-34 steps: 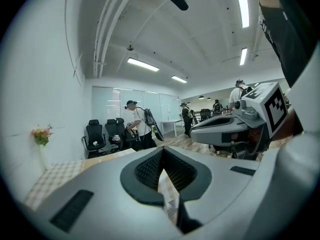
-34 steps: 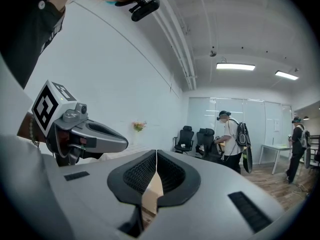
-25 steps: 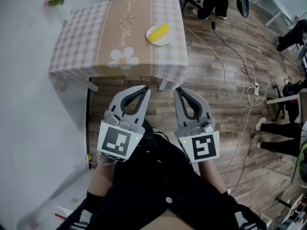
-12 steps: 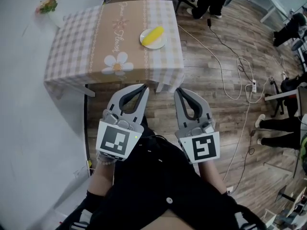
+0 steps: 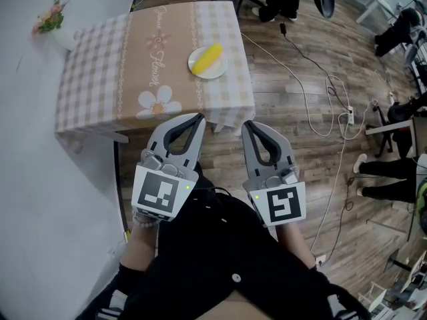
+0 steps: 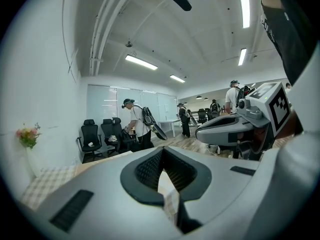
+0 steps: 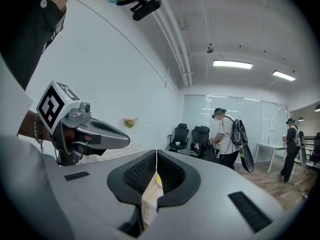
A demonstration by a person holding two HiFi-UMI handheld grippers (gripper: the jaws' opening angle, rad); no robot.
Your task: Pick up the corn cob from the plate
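So: both claws low in head view, side by side, over wood floor [image 5: 223,147], short of desk [image 5: 100,65].
Left claw [image 5: 197,117]: jaws together, nothing between.
Right claw [image 5: 246,125]: jaws likewise together, empty.
Corn cob [image 5: 207,57] (yellow) lies on white plate [image 5: 199,73].
Plate sits near desk's right edge, on checked cloth.
Corn cob well apart from both claw tips, ahead of them.
Flowers [image 5: 49,17] (pink) at desk's far left corner.
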